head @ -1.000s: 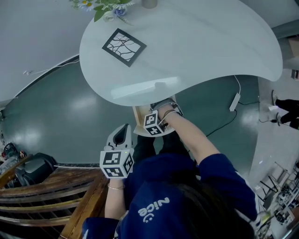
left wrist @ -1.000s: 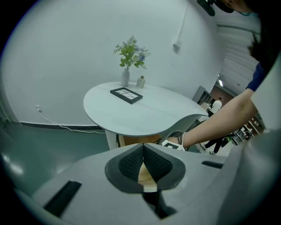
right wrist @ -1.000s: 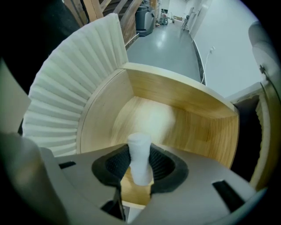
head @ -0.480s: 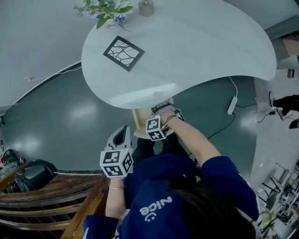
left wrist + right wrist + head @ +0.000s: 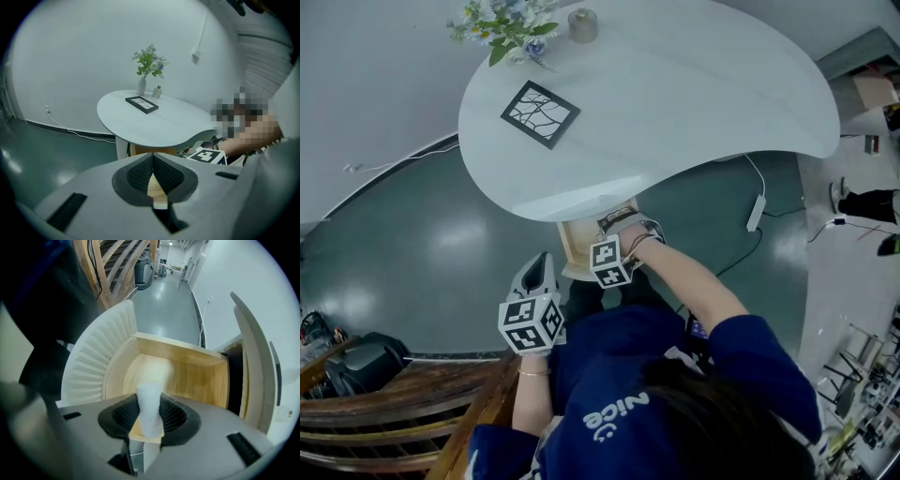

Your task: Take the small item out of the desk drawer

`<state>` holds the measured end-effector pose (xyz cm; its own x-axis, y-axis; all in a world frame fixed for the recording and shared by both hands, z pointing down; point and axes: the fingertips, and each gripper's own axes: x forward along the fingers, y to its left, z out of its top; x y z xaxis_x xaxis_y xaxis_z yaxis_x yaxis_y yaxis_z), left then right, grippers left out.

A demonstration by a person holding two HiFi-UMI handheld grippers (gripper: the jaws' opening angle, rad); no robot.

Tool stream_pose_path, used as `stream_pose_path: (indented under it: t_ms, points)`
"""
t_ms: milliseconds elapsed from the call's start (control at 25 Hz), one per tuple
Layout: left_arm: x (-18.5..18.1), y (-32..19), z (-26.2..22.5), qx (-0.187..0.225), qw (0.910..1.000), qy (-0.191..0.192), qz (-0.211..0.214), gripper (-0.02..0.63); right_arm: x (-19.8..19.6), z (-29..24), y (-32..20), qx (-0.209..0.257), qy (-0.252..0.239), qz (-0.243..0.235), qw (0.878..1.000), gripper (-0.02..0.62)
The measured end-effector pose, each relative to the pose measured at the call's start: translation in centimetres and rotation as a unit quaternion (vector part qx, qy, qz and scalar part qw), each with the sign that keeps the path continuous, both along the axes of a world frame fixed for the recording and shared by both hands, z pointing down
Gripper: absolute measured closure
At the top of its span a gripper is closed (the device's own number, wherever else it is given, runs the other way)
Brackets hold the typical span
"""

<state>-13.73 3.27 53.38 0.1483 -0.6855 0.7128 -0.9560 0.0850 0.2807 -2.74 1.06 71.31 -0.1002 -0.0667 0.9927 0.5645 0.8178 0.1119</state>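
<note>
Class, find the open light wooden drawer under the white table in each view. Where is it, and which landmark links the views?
Head view: the open light wooden drawer sits at centre, just below the table's near edge.
Left gripper view: a brown strip under the table, centre, above the jaws.
Right gripper view: it fills the middle, seen from above.
Shared landmark: the curved white tabletop.
</note>
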Motion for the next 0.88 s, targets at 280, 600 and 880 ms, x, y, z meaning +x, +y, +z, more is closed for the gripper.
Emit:
stream_pose_path:
  t_ms: [280,600,880]
  points:
    - [0.4,-1.1,-0.3,0.018,0.9997,0.016,-0.003,0.601,-0.2,-1.9,0.2,-0.005,-0.025,0.026,0.999,0.462]
    - [1.7,-2.6,-1.1,0.042,0.9986,-0.002,0.033,0.601,-0.1,-4.4,0.2,-0.018,-0.057,0.069,0.996,0.462]
    - [1.8,-3.0,-1.2,0.050,0.9978,-0.003,0.044,0.601,-0.1,-6.3,0.3,-0.024,-0.074,0.091,0.993,0.462]
